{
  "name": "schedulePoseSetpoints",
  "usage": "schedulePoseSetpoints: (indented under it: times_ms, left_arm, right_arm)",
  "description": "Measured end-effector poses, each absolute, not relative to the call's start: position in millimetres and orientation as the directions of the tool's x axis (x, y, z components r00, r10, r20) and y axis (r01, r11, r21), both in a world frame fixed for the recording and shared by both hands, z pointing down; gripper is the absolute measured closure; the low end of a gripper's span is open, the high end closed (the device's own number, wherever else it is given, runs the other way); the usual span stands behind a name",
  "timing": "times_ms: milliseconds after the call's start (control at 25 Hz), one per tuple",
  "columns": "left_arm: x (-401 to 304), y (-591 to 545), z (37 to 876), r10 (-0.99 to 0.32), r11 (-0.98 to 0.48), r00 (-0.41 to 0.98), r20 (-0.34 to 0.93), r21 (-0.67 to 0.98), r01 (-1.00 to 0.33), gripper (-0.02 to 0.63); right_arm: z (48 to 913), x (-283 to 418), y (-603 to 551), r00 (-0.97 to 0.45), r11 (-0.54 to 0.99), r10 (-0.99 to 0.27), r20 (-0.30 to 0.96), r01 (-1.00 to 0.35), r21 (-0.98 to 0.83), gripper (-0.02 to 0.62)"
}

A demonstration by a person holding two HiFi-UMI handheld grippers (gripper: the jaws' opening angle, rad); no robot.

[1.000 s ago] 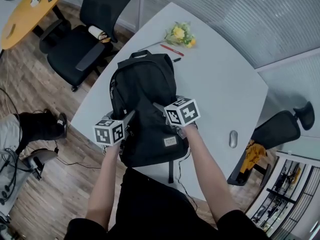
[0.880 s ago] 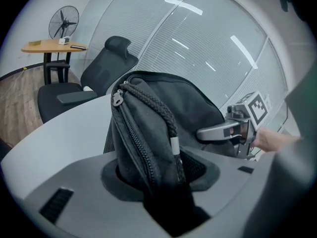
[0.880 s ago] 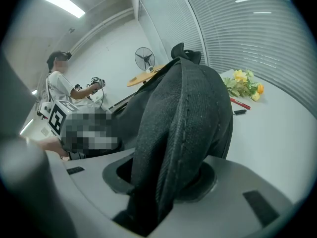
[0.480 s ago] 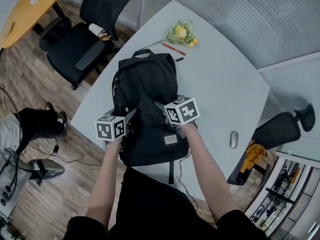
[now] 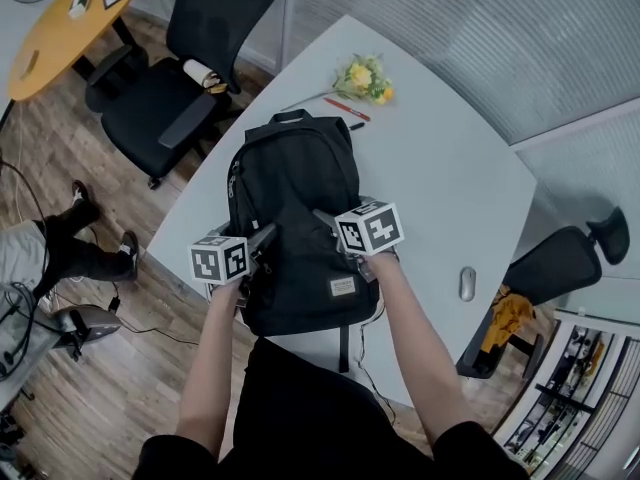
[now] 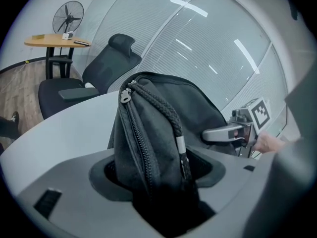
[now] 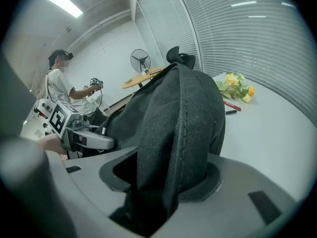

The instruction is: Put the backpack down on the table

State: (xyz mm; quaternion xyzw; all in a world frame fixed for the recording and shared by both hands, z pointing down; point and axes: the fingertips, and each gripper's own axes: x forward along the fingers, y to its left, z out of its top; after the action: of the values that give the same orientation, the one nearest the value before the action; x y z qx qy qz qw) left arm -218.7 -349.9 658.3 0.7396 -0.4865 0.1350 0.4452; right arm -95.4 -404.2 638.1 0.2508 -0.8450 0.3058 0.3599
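The black backpack (image 5: 295,198) lies flat on the pale grey table (image 5: 440,168), top handle pointing away from me. My left gripper (image 5: 268,236) is at its left side near the bottom; in the left gripper view a fold with the zipper (image 6: 148,152) stands between the jaws, which have just been opening and look slack around it. My right gripper (image 5: 325,218) is at the pack's right side. Its jaws have also just been opening, but a ridge of black fabric (image 7: 173,148) still fills the gap between them.
Yellow flowers (image 5: 365,76) and a red pen (image 5: 350,109) lie beyond the backpack, and a mouse (image 5: 466,283) sits to the right. A black office chair (image 5: 170,98) stands at the table's left edge, another chair (image 5: 560,258) at the right. A person's legs (image 5: 70,248) show at far left.
The backpack has settled a little flatter on the table. Both grippers have stayed at its sides. The person's legs at the far left have shifted.
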Motion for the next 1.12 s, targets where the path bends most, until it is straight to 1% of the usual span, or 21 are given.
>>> schedulePoseSetpoints:
  times_ms: [200,440,760,880,1000,1040,1120]
  left_arm:
    - [-227.0,-348.0,650.3,-0.62,-0.11,0.501,0.604,0.565,-0.818,0.267]
    - [-236.4,-338.3,640.1,-0.644,-0.104,0.481,0.594,0.555,-0.825,0.247]
    - [-239.2,-320.2,627.4,-0.655,-0.108,0.46,0.599,0.529,-0.842,0.245]
    - [-240.4,-314.5,619.9,-0.66,-0.119,0.45,0.602,0.508,-0.853,0.245]
    - [-240.0,-310.7,614.2,-0.661,-0.133,0.441,0.607,0.483,-0.865,0.245]
    - [-239.4,-308.8,612.5,-0.661,-0.138,0.439,0.608,0.477,-0.868,0.245]
    - [-237.7,-304.9,609.1,-0.664,-0.144,0.44,0.604,0.473,-0.869,0.245]
  right_arm:
    - [629.5,-92.0,-405.2,-0.601,0.688,-0.225,0.767,-0.655,-0.312,0.322]
    - [622.6,-89.3,-406.0,-0.572,0.692,-0.242,0.784,-0.668,-0.274,0.267]
    - [619.2,-81.8,-408.7,-0.565,0.676,-0.253,0.786,-0.684,-0.274,0.21]
    - [617.8,-82.3,-408.7,-0.571,0.694,-0.251,0.782,-0.669,-0.266,0.184]
    - [622.9,-79.3,-409.6,-0.53,0.742,-0.265,0.805,-0.645,-0.181,0.164]
    - [624.8,-77.7,-409.4,-0.517,0.757,-0.27,0.812,-0.635,-0.152,0.148]
    - [625.5,-75.8,-408.9,-0.518,0.769,-0.275,0.81,-0.625,-0.139,0.129]
